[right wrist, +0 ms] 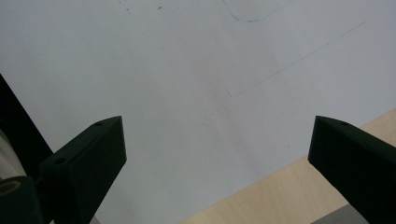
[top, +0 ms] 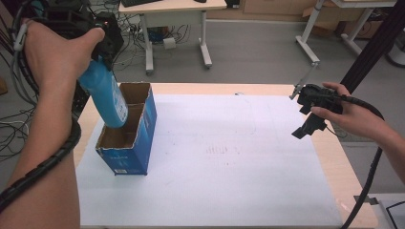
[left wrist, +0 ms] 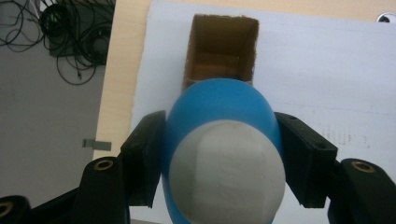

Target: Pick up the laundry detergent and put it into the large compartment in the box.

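Observation:
A blue bottle with a white cap end hangs tilted over an open blue cardboard box, its lower end just inside the box's front compartment. My left gripper is shut on the bottle's upper part, one black jaw on each side of it. Below the bottle, in the left gripper view, lies the box's brown inside. Over the table's right edge my right gripper is held open, above the white sheet, with nothing between its fingers.
A white sheet covers most of the wooden table. Behind the table stand a white desk and cables on the grey floor. A black post rises at the right.

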The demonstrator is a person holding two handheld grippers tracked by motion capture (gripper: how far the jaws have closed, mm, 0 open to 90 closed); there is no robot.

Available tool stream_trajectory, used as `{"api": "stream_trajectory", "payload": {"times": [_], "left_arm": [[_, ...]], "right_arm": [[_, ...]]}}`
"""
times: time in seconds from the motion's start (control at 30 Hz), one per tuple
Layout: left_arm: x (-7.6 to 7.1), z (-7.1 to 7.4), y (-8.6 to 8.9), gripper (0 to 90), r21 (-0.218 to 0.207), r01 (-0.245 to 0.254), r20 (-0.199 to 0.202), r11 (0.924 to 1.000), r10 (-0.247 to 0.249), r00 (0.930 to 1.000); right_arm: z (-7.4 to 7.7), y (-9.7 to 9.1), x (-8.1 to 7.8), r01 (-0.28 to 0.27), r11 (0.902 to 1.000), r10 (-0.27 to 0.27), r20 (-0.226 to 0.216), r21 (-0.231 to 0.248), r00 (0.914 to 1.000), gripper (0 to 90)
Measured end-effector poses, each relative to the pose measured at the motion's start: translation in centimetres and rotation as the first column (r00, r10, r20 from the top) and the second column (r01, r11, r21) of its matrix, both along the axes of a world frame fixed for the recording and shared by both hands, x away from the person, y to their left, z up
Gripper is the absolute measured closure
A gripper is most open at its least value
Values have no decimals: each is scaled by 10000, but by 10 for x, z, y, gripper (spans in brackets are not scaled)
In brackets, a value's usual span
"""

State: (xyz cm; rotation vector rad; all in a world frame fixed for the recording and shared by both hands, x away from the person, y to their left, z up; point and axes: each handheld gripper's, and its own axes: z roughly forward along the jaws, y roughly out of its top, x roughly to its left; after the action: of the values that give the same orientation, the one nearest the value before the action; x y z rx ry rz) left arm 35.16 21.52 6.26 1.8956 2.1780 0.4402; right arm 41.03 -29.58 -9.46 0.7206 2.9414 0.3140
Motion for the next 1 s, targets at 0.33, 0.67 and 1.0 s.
{"api": "stream_trajectory", "payload": {"times": [0.33,0.67,1.0], "left_arm": [[8,-28,9,382,-3,18,-258,10000,-19,9997],[14,-51,8,382,149,66,-431,9999,-60,9991],[18,-76,9,382,70,225,-508,9997,-221,9985]], "right_arm": [[-2,4,-1,-18,10000,18,-16,-87,10000,44],[-3,8,-2,-38,9999,38,44,-114,10000,43],[-6,10,-1,-56,9999,56,2,-142,10000,43]]}}
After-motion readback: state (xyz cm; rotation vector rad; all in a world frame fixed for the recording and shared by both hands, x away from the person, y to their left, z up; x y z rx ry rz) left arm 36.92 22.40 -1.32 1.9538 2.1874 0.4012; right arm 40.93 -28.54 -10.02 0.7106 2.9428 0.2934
